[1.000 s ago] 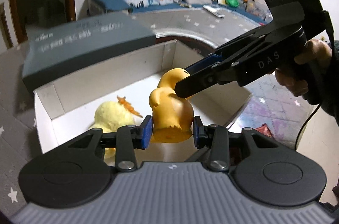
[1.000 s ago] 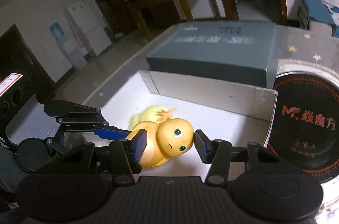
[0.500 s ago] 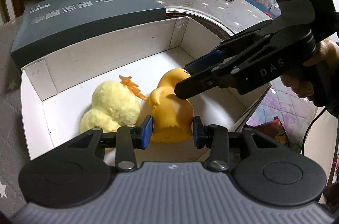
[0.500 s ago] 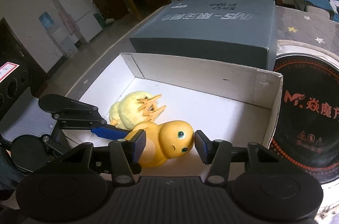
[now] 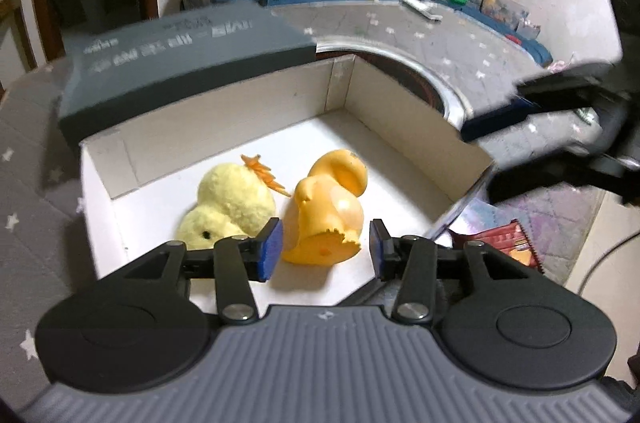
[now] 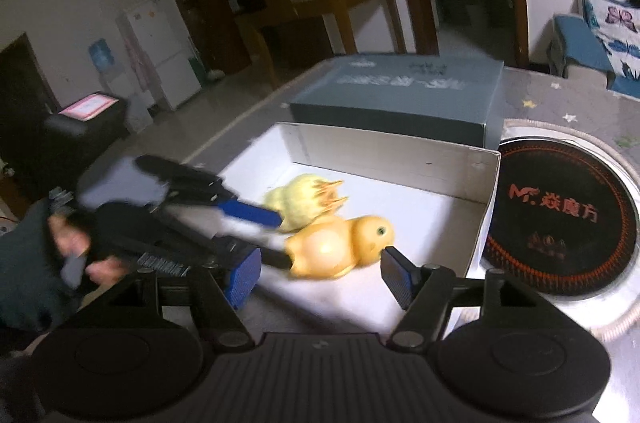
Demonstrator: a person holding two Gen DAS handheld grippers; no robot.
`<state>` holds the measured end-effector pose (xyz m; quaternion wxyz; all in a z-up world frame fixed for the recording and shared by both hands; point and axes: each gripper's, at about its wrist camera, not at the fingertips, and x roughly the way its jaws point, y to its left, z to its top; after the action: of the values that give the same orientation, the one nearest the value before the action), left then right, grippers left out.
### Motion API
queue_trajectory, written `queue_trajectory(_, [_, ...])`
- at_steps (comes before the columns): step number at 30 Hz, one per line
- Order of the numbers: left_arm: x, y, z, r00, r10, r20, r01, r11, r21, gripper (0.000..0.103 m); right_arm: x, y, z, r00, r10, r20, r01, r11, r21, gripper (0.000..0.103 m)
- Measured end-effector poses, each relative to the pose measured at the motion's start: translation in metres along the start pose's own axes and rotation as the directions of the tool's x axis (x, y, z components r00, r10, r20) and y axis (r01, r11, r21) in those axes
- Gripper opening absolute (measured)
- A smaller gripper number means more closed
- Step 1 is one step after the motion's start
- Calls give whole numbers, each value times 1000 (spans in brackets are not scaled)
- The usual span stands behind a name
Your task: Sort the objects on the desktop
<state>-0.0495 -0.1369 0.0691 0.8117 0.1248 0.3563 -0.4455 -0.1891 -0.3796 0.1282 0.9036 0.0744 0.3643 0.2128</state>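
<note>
Left claw (image 5: 325,249) spread, blue pads either side of the orange toy duck (image 5: 330,211) without pinching it. Right claw (image 6: 320,273) spread too, empty, just short of the duck's head. Duck lying on its side on the white floor of the open cardboard box (image 5: 420,131), touching a fluffy yellow chick (image 5: 230,203). Grey lidded box (image 5: 180,63) behind. Round black cooktop (image 6: 560,215) beside, on the star-patterned bench (image 5: 460,43).

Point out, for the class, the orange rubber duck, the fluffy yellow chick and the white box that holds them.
orange rubber duck (image 5: 326,211): left wrist view, on its back.
fluffy yellow chick (image 5: 232,201): left wrist view, on its plush body.
white box (image 5: 224,139): left wrist view, on the inside of its far wall.
</note>
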Motion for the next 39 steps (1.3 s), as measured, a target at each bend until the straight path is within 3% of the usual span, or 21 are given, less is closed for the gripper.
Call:
queue_trajectory(3, [-22,-6,-6,999,-17,41,17,1000,-2,47,-22,19,-19,1000,22,-6,-23,1000,-16,68])
queue_trajectory(6, [-45,-21,-16,994,-82,73,81,996,25,47,-32,36,-39,998,35,-50,-37,999,-36,68])
queue_trajectory(10, [-55,-45,-30,985,-162,52,159,985,66,47,-27,56,-67,992,26,-123,-34,997,-67,68])
queue_trajectory(18, [-27,-64,-51,974,-222,-53,225,973,61,47,-1,60,-86,985,-30,-170,15,996,-90,68])
queue_trajectory(25, [-10,-64,-58,965,-244,-100,247,969,25,47,17,63,-94,983,-60,-175,40,993,-114,66])
queue_trajectory(36, [2,-57,-60,944,-310,-112,308,951,-43,47,26,63,-103,977,-80,-200,56,991,-123,46])
queue_trajectory(39, [5,-54,-61,936,-333,-110,327,942,-70,47,26,63,-102,976,-78,-202,54,991,-124,45])
